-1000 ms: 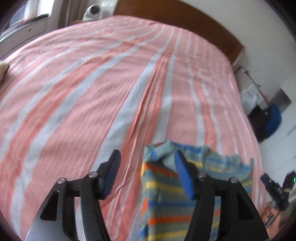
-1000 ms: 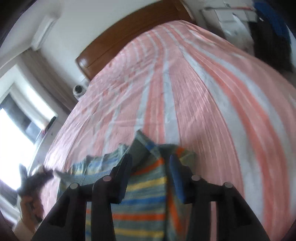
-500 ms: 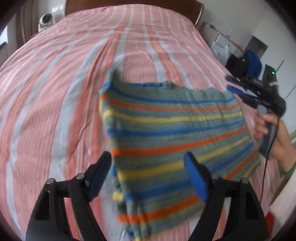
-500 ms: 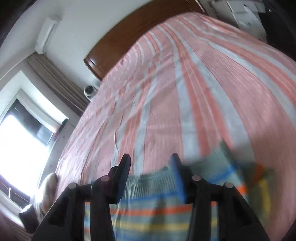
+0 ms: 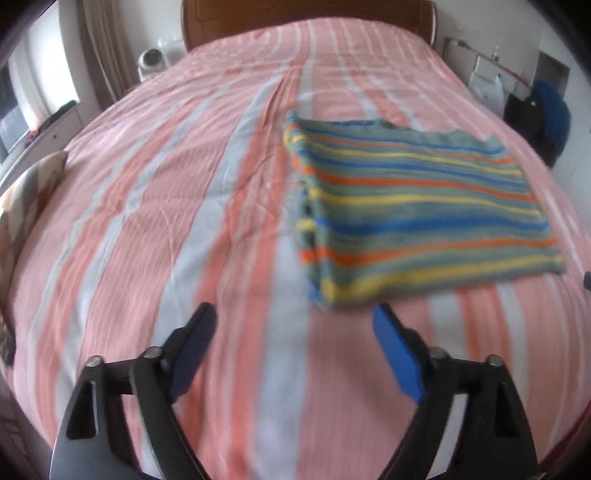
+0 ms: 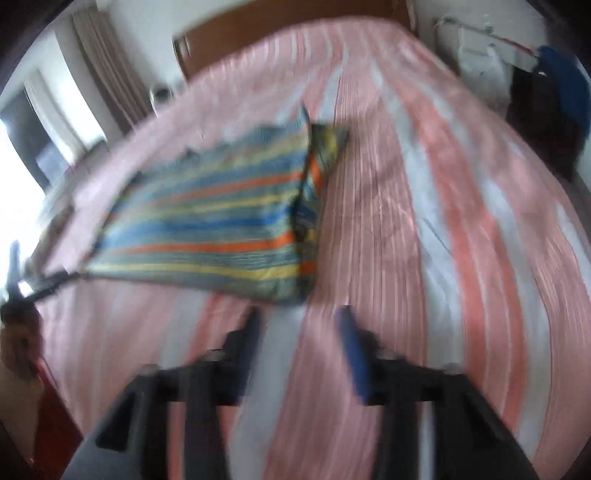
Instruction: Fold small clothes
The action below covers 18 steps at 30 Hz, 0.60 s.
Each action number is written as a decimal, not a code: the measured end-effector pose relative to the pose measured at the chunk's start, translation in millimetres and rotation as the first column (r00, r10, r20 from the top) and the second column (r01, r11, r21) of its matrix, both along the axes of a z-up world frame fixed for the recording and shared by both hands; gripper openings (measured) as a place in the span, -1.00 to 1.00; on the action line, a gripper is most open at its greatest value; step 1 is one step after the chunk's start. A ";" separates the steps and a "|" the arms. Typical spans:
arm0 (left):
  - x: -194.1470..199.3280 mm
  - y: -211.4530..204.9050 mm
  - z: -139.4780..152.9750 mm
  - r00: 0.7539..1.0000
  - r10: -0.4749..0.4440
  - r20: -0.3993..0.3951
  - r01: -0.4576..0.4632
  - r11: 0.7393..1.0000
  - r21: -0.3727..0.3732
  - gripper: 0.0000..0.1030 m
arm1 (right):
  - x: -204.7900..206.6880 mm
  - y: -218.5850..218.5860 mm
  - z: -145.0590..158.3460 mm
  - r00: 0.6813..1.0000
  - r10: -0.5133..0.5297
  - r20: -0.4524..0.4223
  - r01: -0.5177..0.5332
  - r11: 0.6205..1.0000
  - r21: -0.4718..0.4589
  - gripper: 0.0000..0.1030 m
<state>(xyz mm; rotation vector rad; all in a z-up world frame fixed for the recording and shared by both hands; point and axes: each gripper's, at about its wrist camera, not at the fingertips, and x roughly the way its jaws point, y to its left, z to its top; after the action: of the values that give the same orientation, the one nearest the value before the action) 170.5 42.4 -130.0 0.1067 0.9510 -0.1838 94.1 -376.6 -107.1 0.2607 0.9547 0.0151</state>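
Half a second ago your left hand-held gripper (image 5: 293,325) straddled the striped garment (image 5: 417,210); now it has pulled back, fingers spread wide and holding nothing, with bare bedspread between them. Your right hand-held gripper (image 6: 301,325) has also drawn clear of the cloth, fingers parted and empty, though this view is smeared by motion.

The garment (image 6: 210,225) lies folded flat on the bed (image 5: 155,206), toward its right side, just ahead of both grippers and touching neither. Its layered fold edge faces the bed's middle; its far edge points toward the wooden headboard (image 5: 306,16).

A broad stretch of pink-and-white bedspread lies to the garment's left, running to the bed's left edge, where a patterned pillow (image 5: 27,192) rests. The garment's right edge sits close to the bed's right edge.
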 end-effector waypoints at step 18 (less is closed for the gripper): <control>-33.7 -39.9 -47.5 0.995 0.038 0.089 -0.036 0.999 -0.016 0.99 | -45.6 38.6 -50.7 0.989 -0.037 0.147 0.054 0.992 -0.114 0.44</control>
<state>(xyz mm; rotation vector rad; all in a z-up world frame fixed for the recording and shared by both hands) 136.8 2.5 -177.5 0.0832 0.8618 -0.1506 48.6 -338.0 -157.9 0.1700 0.8023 -0.0636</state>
